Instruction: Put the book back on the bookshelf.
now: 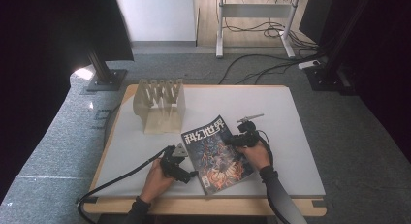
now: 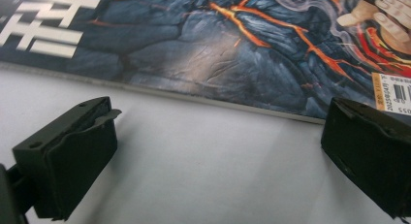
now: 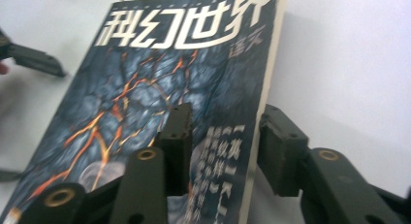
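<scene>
The left tongs sit low on the table, just beside the left long edge of the magazine. In the left gripper view the two black jaws stand wide apart with bare white table between them, and the edge of the magazine runs across just ahead of them. They hold nothing.

The right tongs are at the other long edge of the magazine. In the right gripper view the jaws are partly open. One jaw is over the cover and the other is over the white table, so the magazine's right edge lies in the gap between them. I cannot tell if they touch the paper.

The magazine lies flat near the front middle of the table, turned at a slant. Its cover is dark blue-grey, like cracked rock, with bright orange and red lines running through it like fire. Big white letters go across the top. More white letters run down the right side. A small barcode on a yellow patch sits at a bottom corner. The pages show as a thin pale strip along the edge.

A hand holds the left tongs and another hand holds the right. Farther back on the table stands a pale wooden rack with upright slots.
</scene>
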